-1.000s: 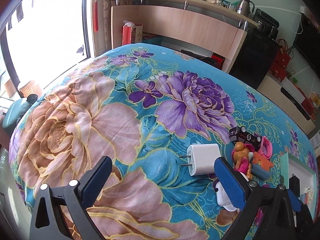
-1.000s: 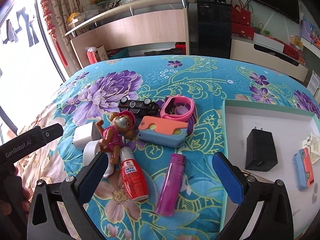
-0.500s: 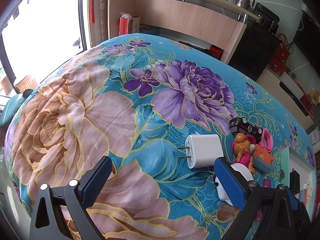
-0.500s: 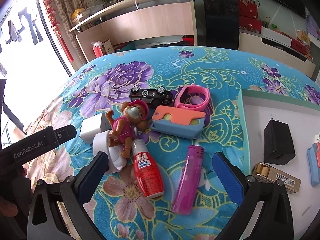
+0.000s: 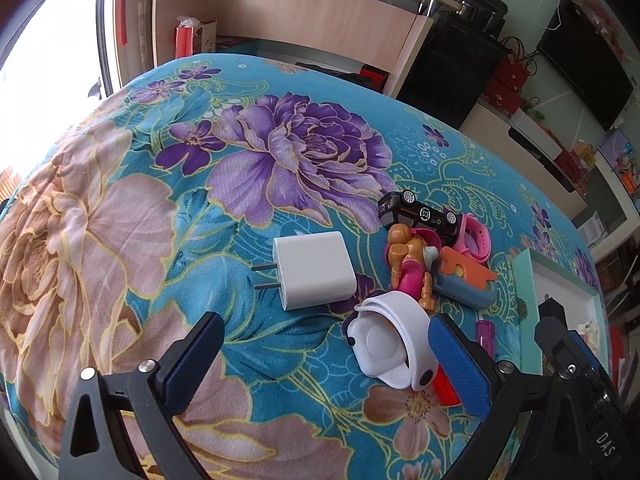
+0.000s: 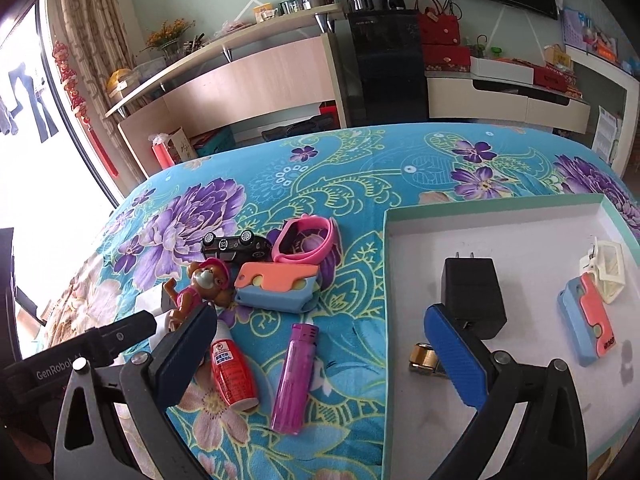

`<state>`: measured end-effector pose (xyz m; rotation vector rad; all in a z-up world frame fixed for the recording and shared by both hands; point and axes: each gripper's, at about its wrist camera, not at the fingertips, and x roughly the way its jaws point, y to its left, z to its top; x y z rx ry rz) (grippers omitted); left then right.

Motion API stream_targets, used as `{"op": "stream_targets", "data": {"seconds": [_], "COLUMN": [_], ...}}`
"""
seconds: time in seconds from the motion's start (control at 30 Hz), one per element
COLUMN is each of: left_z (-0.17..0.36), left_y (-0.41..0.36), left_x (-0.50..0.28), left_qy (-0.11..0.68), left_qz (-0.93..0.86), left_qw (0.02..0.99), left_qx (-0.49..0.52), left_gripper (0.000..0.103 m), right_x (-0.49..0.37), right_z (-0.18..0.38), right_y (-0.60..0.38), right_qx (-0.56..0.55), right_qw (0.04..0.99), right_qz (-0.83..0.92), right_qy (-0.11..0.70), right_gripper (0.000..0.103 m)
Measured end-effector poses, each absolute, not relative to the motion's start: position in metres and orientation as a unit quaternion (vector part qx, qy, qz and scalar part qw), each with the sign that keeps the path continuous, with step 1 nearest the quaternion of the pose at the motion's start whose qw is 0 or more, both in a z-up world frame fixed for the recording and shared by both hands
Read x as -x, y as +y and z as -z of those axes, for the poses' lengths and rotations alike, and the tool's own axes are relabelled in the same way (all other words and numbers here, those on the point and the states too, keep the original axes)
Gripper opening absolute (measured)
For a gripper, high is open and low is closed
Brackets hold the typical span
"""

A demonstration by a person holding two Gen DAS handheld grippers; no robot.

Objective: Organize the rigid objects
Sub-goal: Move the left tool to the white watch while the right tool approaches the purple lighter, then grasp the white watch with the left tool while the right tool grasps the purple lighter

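My left gripper (image 5: 320, 354) is open and empty, just short of a white charger (image 5: 314, 270) and a white round gadget (image 5: 390, 342). Beside them lie a dog figure (image 5: 412, 264), a black toy car (image 5: 418, 212), a pink watch (image 5: 474, 236) and an orange-and-blue case (image 5: 464, 282). My right gripper (image 6: 320, 346) is open and empty above a purple lighter (image 6: 296, 376), with a red bottle (image 6: 232, 372) by its left finger. The white tray (image 6: 404, 216) holds a black charger (image 6: 472, 296), a second orange-and-blue case (image 6: 588, 320), a white clip (image 6: 606, 264) and a gold box (image 6: 424, 356).
All lies on a floral blue blanket (image 5: 160, 208). The other gripper's black body (image 6: 76, 356) sits at the left of the right wrist view. A wooden shelf unit (image 6: 240, 80) and a black appliance (image 6: 384, 68) stand behind.
My left gripper has moved forward and right, closer to the white charger and white gadget. My right gripper has shifted right, so the tray fills more of its view.
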<state>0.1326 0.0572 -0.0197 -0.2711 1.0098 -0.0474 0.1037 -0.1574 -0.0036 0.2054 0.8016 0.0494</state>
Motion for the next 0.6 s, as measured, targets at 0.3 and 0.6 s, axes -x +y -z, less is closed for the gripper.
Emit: {"op": "stream_targets", "data": {"seconds": [0.3,0.6], "left_z": [0.036,0.036], "left_y": [0.051,0.043], "left_x": [-0.138,-0.137], "left_qy": [0.499,0.499], "left_qz": [0.059,0.091], "left_qw": [0.847,0.843], "left_qx": [0.176,0.181], "left_gripper": [0.103,0.088], "right_x": [-0.103,-0.102], "right_z": [0.004,0.002], "right_y": [-0.155,-0.157], "right_qx": [-0.087,-0.083], "right_qw": [0.916,0.918], "right_qz": [-0.027,-0.017], "right_qy": [0.392,0.388], "right_gripper": [0.103,0.103]}}
